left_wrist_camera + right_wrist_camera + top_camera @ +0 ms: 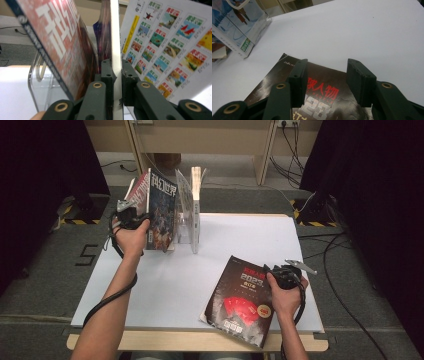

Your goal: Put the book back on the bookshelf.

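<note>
Left gripper: clamped on the edge of an upright magazine at the left rear of the table; in the left gripper view, jaws pinched tight on the white page edge. Magazine raised, tilted, cover toward the camera, lower corner close to the table just beside a clear rack.

Right gripper: jaws spread wide, nothing between the pads, poised above the upper edge of a dark magazine lying flat at the front right of the table. In the right gripper view, red lettering of the cover visible between the jaws.

Surroundings: clear rack at table rear, holding a thin upright book in its right slot. Second booklet leaning at the rack, seen at top left of the right gripper view. Wooden furniture legs and cables on the floor behind the table; black curtains on both sides.

Obstructions: rack dividers directly beside the held magazine. Dark magazine's front corner overhanging the table edge.

Hard to read: contact between held magazine and rack not determinable. Lower part of the held magazine covered by the left hand. Rack slots partly masked by glare on the clear plastic.
</note>
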A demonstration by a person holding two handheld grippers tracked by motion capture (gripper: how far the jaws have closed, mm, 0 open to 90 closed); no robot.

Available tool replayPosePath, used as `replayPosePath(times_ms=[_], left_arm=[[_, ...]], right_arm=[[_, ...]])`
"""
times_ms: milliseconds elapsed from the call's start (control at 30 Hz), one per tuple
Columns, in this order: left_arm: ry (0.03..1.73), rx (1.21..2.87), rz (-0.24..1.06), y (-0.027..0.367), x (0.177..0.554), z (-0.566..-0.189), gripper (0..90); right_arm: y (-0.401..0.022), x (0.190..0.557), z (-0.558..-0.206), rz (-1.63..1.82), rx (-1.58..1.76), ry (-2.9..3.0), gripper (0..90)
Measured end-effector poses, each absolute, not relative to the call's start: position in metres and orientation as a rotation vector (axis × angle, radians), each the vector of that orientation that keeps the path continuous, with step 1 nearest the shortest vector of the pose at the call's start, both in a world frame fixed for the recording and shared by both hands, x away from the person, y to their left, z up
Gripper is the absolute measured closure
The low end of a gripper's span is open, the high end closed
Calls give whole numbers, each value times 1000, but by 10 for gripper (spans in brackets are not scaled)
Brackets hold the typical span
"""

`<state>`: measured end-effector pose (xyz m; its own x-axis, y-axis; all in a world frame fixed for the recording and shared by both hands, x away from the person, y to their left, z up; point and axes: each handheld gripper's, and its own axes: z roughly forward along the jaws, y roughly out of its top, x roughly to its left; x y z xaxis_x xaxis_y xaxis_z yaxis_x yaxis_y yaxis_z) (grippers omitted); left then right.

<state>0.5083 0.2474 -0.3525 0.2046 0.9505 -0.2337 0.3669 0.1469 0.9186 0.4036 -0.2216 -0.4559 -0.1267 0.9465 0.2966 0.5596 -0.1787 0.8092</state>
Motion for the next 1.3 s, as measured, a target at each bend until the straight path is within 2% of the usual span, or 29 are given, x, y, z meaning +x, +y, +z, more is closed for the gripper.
replayPosePath(times_ms=[433,500,600,867,1300], left_arm=[[1312,1347,776,238,527,-320,827],[1306,1318,825,237,529,-326,827],[1331,1304,832,238,528,-343,826],[1306,1346,916,245,514,-378,824],[1282,1368,886,262,475,-398,812]], right_arm=[[-221,404,-459,1242,1738,1673,531],[-219,404,-459,1243,1725,1680,532],[-216,403,-459,1249,1714,1691,533],[-212,404,-460,1240,1691,1715,538],[-213,402,-458,1239,1691,1710,537]])
